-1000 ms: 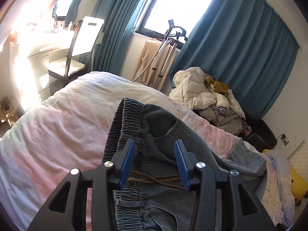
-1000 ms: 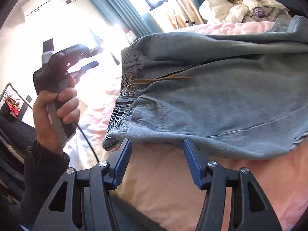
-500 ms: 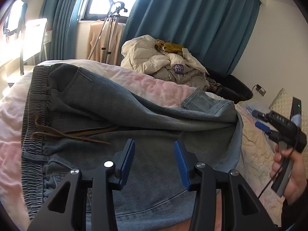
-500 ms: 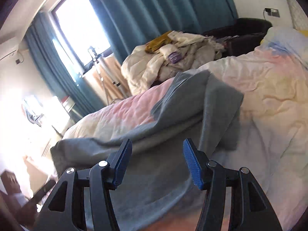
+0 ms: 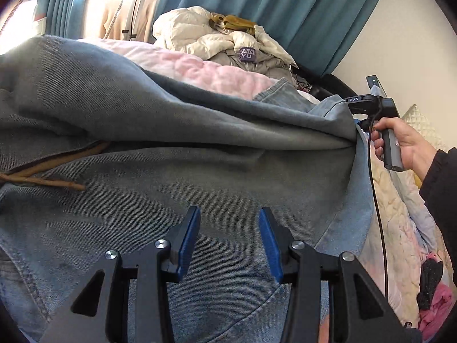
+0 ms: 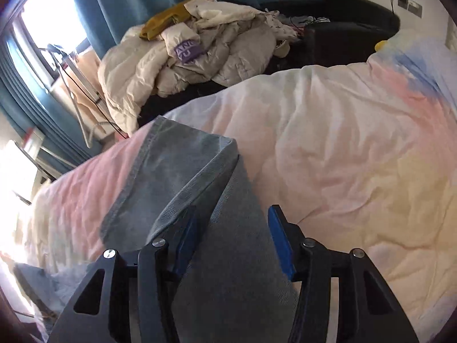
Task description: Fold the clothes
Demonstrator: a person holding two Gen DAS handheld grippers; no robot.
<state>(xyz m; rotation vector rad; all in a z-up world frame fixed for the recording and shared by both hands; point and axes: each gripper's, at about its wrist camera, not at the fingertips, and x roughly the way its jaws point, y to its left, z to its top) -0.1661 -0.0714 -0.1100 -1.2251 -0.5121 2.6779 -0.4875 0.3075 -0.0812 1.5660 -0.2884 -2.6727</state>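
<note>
On the bed, jeans: one pair of jeans (image 5: 200,177) lay spread across one pink quilt (image 6: 342,148).
Drawstring: two brown cord ends (image 5: 42,177) lay on the denim.
Left gripper (image 5: 228,237): fingers stood wide apart over the denim, holding nothing.
Right gripper (image 6: 231,240): fingers stood apart; one leg end (image 6: 182,165) passed between them; actual pinch could not be told.
Background: one pile of pale jackets (image 6: 194,45); blue curtains (image 5: 271,8).

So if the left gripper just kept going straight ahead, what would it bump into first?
Probably the jeans: the open left gripper points across the denim, toward its raised fold. Depth is hard to judge.
</note>
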